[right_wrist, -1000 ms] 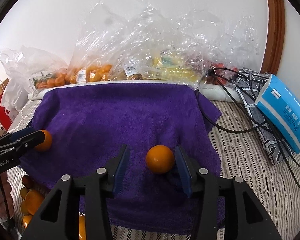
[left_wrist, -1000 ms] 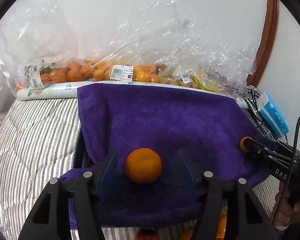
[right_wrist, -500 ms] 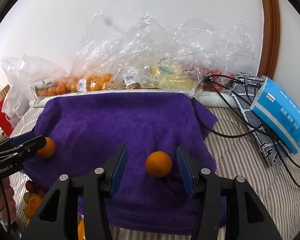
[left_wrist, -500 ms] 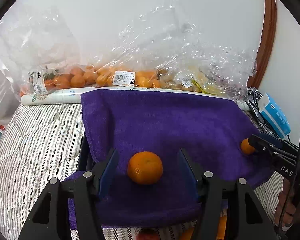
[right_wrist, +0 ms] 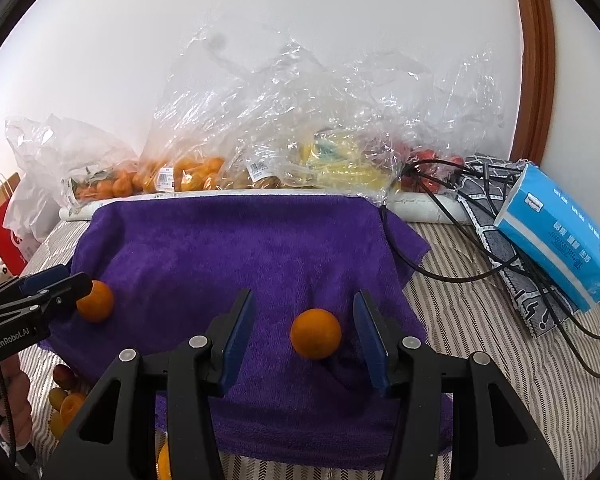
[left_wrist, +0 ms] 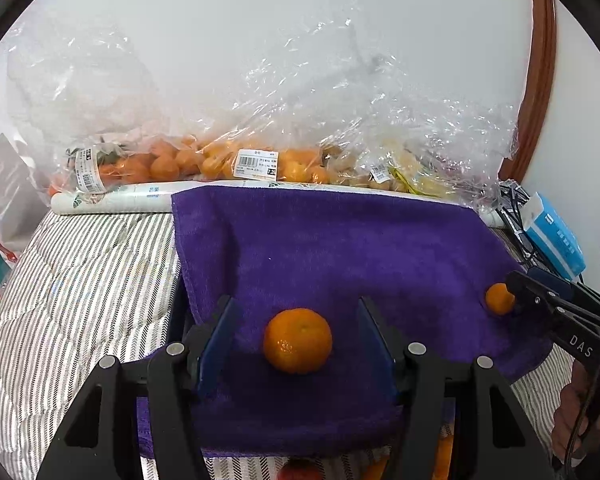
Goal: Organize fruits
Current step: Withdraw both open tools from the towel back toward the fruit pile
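on the purple towel [left_wrist: 340,248] each orange sits loose between parted jaws: one inside the left gripper [left_wrist: 296,344], the other inside the right gripper [right_wrist: 304,334], nearer its right pad.

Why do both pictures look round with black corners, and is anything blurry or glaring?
Left wrist view: fisheye lens, dark circular rim, door frame bowed; orange on the purple towel sharp, soft shadow beneath. Right wrist view: same bending; plastic bags sparkle with glare, hiding some contents; the near orange crisp.

2 oranges [right_wrist: 315,339] lie apart on the towel [right_wrist: 240,248], bagged fruit [right_wrist: 188,172] behind.
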The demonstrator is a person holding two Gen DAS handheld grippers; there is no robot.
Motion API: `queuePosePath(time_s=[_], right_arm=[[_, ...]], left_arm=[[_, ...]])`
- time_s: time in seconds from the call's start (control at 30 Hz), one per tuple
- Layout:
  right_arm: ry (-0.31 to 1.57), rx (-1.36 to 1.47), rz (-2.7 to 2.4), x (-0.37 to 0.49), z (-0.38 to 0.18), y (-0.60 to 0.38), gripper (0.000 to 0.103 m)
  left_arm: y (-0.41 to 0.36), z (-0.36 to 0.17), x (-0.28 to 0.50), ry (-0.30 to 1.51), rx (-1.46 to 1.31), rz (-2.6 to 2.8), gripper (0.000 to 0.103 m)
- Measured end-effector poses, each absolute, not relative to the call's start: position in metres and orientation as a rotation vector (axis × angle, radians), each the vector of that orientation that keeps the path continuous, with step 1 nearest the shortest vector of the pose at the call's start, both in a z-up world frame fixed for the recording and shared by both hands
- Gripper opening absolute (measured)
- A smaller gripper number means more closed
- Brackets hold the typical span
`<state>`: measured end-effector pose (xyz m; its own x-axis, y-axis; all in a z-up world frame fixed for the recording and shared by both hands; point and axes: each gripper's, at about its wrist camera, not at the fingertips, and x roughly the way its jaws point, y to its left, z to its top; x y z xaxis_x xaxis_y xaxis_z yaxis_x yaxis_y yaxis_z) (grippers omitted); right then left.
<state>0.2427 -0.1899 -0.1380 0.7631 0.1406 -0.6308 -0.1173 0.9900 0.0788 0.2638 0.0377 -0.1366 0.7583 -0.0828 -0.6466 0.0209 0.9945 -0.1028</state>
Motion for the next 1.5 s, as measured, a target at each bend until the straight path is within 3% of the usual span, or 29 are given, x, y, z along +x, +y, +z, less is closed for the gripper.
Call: queuePosePath(time_s=[0.67, 0.73, 1.5], right_arm=[[0.670, 0.054, 0.110, 0.194, -0.076, -0.198, 0.051], [0.666, 0.051, 0.107, 0.186, -0.071, -0.198, 0.051], [0.672, 0.050, 0.138, 0.103, -0.056, -0.193, 0.060]], left_arm=[[0.026, -0.087, 0.231, 0.629, -0.072, -0.130, 0.059], [0.027, -0.081, 0.224, 0.631, -0.076, -0.139, 0.063], [0.052, -0.080, 0.150, 0.697, -0.120, -0.114, 0.065]])
